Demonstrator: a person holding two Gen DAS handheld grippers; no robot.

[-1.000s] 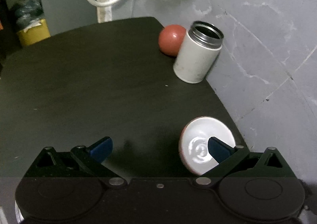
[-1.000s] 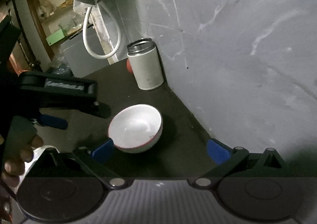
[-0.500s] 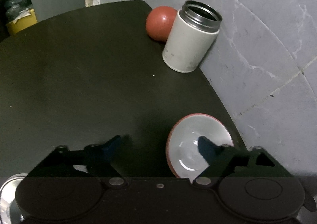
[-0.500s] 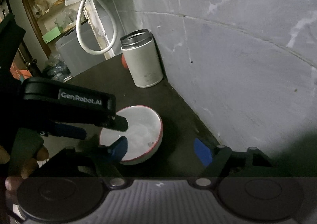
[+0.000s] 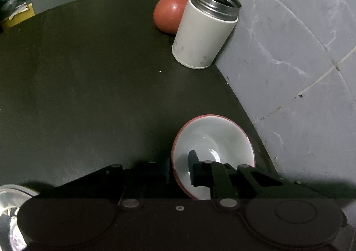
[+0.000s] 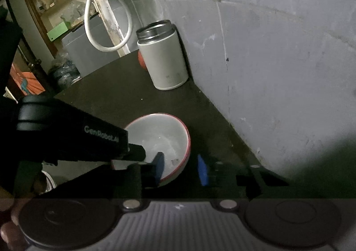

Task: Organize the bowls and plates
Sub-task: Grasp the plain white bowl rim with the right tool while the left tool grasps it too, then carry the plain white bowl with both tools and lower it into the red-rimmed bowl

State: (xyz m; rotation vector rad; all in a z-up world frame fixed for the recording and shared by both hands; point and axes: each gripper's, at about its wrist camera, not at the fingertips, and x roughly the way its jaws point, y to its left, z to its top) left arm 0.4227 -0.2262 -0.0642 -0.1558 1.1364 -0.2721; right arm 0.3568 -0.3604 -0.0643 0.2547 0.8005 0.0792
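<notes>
1. Since half a second ago, both grippers have drawn their fingers in around the bowl's rim from opposite sides, where before they stood wide apart.
2. The left gripper (image 5: 179, 169) straddles the near-left wall of the white bowl (image 5: 219, 137): one finger pad sits inside the bowl, the other just outside the red rim. The gap between them is narrow and the wall fills it, so it looks clamped on the bowl.
3. The right gripper (image 6: 181, 168) has its left blue pad inside the bowl (image 6: 160, 137) and its right blue pad outside the near-right wall; whether both pads press the wall I cannot tell.
4. The bowl stands upright on the dark table (image 5: 89, 86), close to the table's right edge by the grey wall (image 5: 300, 73).
5. Farther back, a white canister (image 5: 203, 35) with an open metal mouth stands against the wall, with a red ball (image 5: 168, 16) just behind it.
6. A shiny metal dish (image 5: 9, 206) shows at the left view's lower-left corner.
</notes>
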